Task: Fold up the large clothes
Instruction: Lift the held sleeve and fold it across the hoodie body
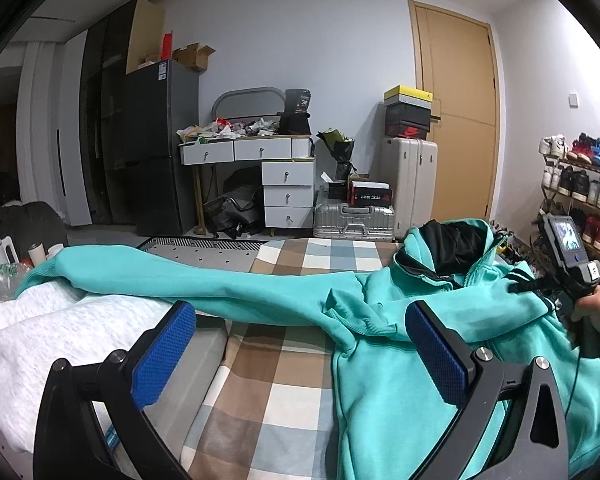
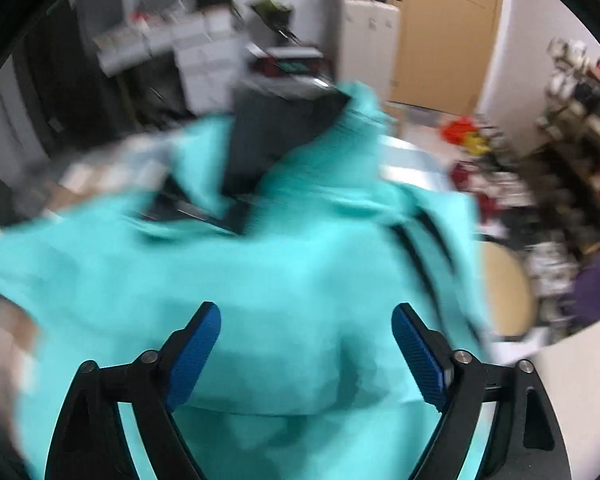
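Lying across our checked bed (image 1: 284, 364), teal hoodie (image 1: 400, 360) at 3 o'clock, sleeve reaching to 9. Cluttered dresser (image 1: 260, 148) at 12. Left tongs (image 1: 300, 332) spread, empty; right tongs (image 2: 306, 320) spread above hoodie, gripping nothing.

one teal hoodie (image 1: 400, 344) lies on one checked bedspread (image 1: 276, 376). two grippers show, the left gripper (image 1: 300, 344) and the right gripper (image 2: 306, 340), each with two blue pads. one desk (image 1: 256, 148) has five white drawers. there are two suitcases: one upright (image 1: 410, 184), one flat (image 1: 354, 220). one door (image 1: 456, 80), one shoe rack (image 1: 580, 196).
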Demonstrator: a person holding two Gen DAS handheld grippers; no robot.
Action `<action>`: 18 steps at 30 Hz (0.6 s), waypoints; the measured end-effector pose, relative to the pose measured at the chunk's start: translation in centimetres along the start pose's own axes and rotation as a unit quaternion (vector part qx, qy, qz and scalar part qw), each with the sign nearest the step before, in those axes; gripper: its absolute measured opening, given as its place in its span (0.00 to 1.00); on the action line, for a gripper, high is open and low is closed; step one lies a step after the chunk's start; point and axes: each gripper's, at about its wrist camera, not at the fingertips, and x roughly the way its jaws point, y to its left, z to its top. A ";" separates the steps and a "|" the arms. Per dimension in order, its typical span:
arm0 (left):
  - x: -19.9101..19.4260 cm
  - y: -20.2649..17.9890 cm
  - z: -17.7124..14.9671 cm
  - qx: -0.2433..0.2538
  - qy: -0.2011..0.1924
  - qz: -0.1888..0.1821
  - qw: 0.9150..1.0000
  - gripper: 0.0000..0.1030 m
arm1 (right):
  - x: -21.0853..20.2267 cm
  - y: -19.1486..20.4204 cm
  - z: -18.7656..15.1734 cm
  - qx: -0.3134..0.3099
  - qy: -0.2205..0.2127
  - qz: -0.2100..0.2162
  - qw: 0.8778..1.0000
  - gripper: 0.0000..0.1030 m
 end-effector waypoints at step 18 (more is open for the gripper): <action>-0.1 -2.5 -0.5 0.042 0.019 0.013 0.999 0.99 | 2.1 -8.7 0.1 0.044 0.060 -0.003 0.997 0.36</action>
